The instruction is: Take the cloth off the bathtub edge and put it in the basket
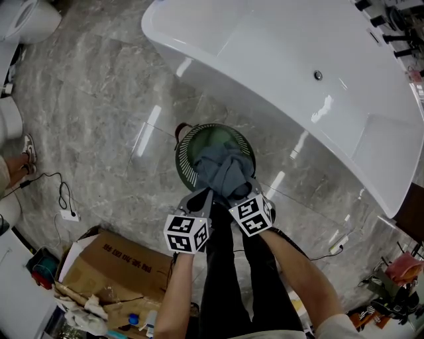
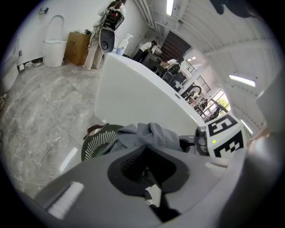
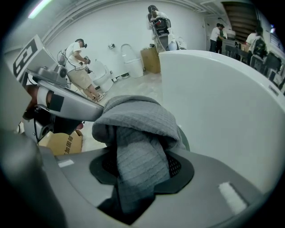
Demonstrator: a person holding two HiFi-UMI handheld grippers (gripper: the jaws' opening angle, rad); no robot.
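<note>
A grey cloth (image 1: 222,169) hangs bunched over the dark green slatted basket (image 1: 192,142), which stands on the floor beside the white bathtub (image 1: 278,73). My right gripper (image 1: 248,191) is shut on the cloth (image 3: 138,129), and a thick fold runs down between its pads. The basket's rim (image 3: 183,138) peeks out behind the cloth. My left gripper (image 1: 199,198) sits just left of it with its tip against the cloth's lower edge. In the left gripper view its jaws (image 2: 144,167) look shut with nothing between them, and the cloth (image 2: 151,136) and basket (image 2: 98,144) lie just ahead.
A cardboard box (image 1: 112,265) with clutter lies at the lower left. A cable and power strip (image 1: 66,212) run over the marble floor. A toilet (image 1: 26,20) stands at the top left, and a person's foot (image 1: 28,153) shows at the left edge. Other people (image 3: 80,67) stand further back.
</note>
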